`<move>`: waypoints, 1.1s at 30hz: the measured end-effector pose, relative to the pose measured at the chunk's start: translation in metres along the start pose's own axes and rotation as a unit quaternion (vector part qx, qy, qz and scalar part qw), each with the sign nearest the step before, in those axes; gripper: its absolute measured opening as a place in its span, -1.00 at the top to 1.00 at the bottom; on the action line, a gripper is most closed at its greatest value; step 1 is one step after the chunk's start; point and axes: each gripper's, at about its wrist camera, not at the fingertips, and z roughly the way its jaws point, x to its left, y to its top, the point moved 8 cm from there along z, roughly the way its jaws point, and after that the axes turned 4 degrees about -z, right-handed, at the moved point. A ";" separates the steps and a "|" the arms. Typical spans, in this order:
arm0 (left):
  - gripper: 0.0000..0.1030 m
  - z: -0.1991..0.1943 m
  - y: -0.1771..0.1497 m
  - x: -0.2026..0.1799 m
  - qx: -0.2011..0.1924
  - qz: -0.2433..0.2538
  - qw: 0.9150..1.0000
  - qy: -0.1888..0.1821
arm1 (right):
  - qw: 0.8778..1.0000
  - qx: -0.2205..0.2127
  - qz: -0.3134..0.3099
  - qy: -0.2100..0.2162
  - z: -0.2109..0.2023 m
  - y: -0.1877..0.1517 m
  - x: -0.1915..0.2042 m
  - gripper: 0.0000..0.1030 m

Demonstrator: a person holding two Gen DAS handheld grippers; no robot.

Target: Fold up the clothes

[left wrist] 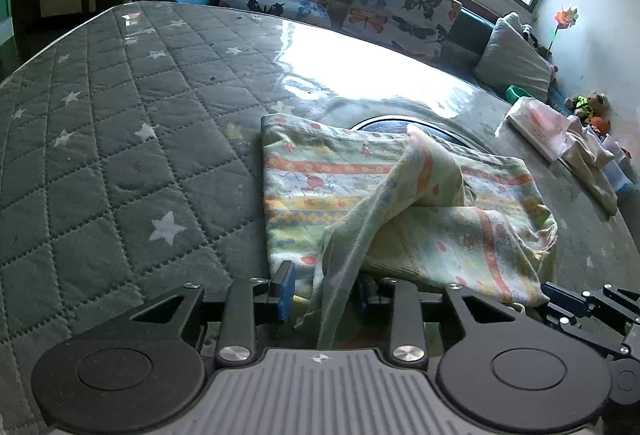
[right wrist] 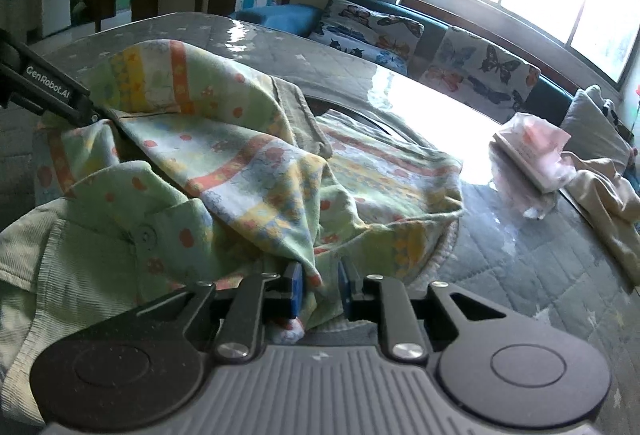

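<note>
While I watch through the left wrist view, my left gripper [left wrist: 326, 293] has a strip of the patterned garment [left wrist: 360, 191] between its blue pads, which stand apart; whether they pinch it I cannot tell. That garment lies half folded on the quilted table [left wrist: 120, 139]. Through the right wrist view, my right gripper [right wrist: 320, 289] clamps another fold, bunched toward me. Flattening and final folds remain.
</note>
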 end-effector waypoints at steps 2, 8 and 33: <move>0.28 -0.002 -0.002 0.001 -0.003 0.001 1.000 0.000 | 1.000 0.000 0.001 -0.001 -0.003 -0.001 -0.002 0.63; 0.01 -0.004 -0.004 0.005 -0.011 0.007 1.000 0.015 | 1.000 -0.009 0.023 0.011 -0.021 -0.002 -0.009 0.52; 0.63 -0.030 -0.021 0.013 -0.020 0.000 1.000 0.005 | 0.991 0.014 -0.049 0.124 -0.061 -0.035 0.031 -0.01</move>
